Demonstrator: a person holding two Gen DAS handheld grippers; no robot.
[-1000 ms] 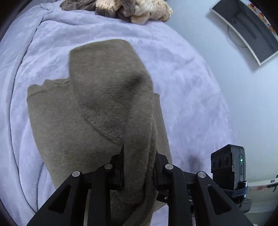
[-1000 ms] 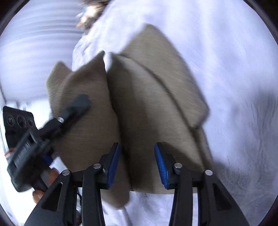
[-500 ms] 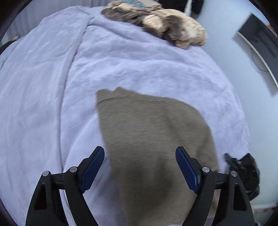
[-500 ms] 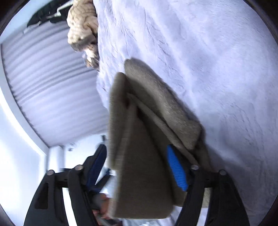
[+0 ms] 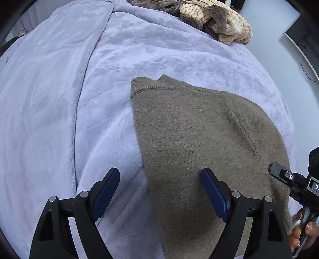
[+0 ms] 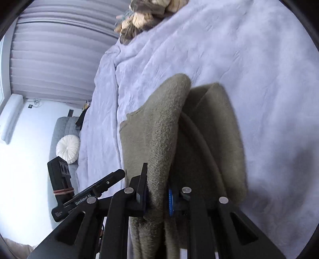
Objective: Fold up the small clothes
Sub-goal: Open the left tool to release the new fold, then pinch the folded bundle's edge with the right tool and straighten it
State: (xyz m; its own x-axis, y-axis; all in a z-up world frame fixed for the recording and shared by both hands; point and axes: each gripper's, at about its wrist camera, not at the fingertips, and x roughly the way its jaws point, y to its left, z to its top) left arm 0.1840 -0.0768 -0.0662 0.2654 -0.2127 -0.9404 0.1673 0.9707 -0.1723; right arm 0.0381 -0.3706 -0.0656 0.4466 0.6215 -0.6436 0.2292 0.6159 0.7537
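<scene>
A brown knit garment (image 5: 199,139) lies partly folded on a lavender blanket (image 5: 59,99). My left gripper (image 5: 161,191) is open and empty, hovering over the garment's left edge. My right gripper (image 6: 157,197) is shut on a raised fold of the same garment (image 6: 165,127), holding it up above the layers lying flat. The right gripper also shows at the right edge of the left wrist view (image 5: 289,177), at the garment's right side.
A pile of beige and brown striped clothes (image 5: 217,18) lies at the far end of the blanket, also in the right wrist view (image 6: 143,18). A dark monitor (image 5: 305,39) hangs on the right wall. Curtains (image 6: 55,51) and a white cushion (image 6: 67,148) are to the left.
My left gripper let go of the garment fold, opened and drew back. My right gripper went from open to shut on a fold of the garment and lifted it.
</scene>
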